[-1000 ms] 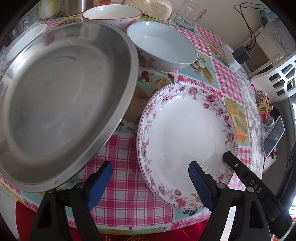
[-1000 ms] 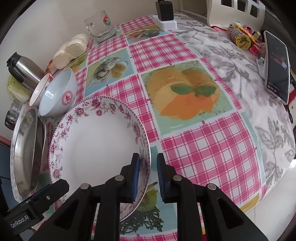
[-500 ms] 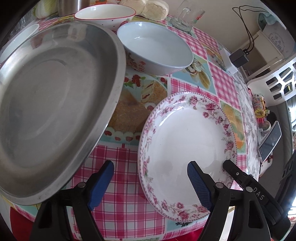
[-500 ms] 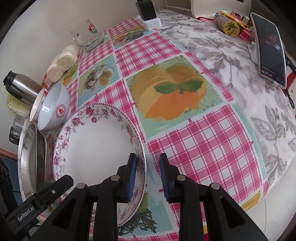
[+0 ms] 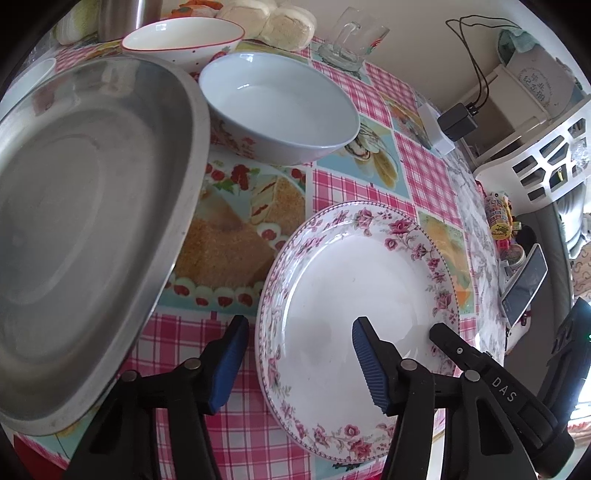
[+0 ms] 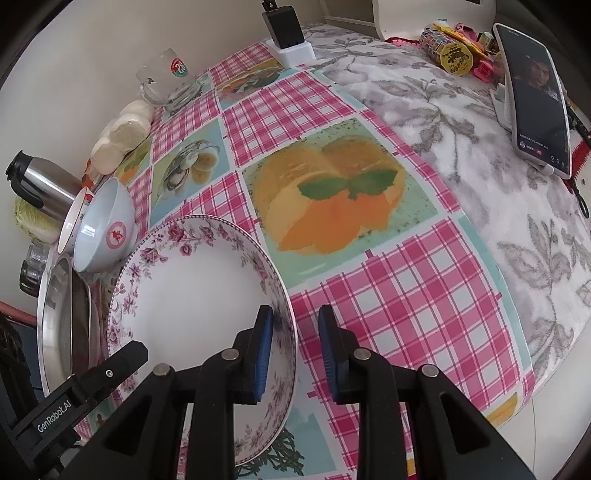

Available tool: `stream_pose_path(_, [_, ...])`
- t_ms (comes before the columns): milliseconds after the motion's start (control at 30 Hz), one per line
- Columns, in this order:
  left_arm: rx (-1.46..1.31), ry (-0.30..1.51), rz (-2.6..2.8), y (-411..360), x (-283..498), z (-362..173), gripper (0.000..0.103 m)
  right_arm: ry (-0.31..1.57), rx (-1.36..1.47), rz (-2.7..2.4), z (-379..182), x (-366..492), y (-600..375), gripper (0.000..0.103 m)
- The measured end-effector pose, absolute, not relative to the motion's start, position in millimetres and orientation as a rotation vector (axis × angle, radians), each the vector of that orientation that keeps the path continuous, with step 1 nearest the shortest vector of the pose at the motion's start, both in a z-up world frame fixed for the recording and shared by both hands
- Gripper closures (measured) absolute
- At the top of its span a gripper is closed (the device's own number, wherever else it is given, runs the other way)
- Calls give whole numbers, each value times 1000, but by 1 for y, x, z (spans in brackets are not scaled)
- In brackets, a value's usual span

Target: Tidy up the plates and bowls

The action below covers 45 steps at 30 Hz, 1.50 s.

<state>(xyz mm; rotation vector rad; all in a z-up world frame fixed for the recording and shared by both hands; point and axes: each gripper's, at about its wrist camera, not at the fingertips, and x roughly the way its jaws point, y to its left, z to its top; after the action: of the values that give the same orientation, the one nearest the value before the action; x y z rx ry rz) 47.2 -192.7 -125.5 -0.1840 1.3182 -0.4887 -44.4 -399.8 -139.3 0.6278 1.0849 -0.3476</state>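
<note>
A white plate with a pink flower border [image 5: 354,295] [image 6: 192,295] lies on the checked tablecloth. My left gripper [image 5: 299,365] straddles its left rim, one finger over the cloth and one over the plate's inside. Its jaws are closing, with the rim between them and the pads clear of it. My right gripper [image 6: 295,354] straddles the right rim, slightly open, with cloth showing between the rim and the outer pad. A steel tray [image 5: 74,221] [image 6: 59,314] lies left of the plate. A pale blue bowl [image 5: 277,110] [image 6: 107,229] and a red-rimmed bowl [image 5: 181,33] stand behind.
A glass mug [image 6: 170,81], buns [image 5: 273,18] and a steel flask [image 6: 40,184] stand along the far edge. A phone on a stand [image 6: 535,103] and a charger [image 6: 286,29] sit on the grey flowered cloth to the right. The table's near edge runs just below both grippers.
The left gripper's fingers have drawn closer together over the plate's left rim. The right gripper's fingers have parted a little from the right rim. Neither hand has shifted much.
</note>
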Motion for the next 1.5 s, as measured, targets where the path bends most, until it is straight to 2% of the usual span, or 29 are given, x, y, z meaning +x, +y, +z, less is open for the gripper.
stream_pose_path(567, [-211, 1274, -509, -193, 51, -128, 43, 1016, 677, -280, -144, -41, -407, 79])
stream_pose_path(633, [-208, 1267, -506, -192, 51, -128, 49, 1013, 701, -240, -147, -39, -407, 87])
stream_pose_path(700, [-211, 1262, -505, -190, 52, -129, 57, 1005, 711, -231, -148, -38, -408, 87])
stream_pose_path(867, [-228, 1254, -491, -186, 53, -130, 64, 996, 728, -231, -149, -38, -409, 88])
stream_pose_path(1067, [-218, 1249, -497, -185, 52, -130, 66, 992, 728, -233, -148, -43, -410, 88])
stream_pose_path(1200, [-211, 1265, -531, -188, 51, -130, 73, 985, 753, -250, -148, -50, -415, 88])
stream_pose_path(1500, [-183, 1272, -567, -196, 48, -130, 73, 969, 772, -284, -146, -61, -422, 88])
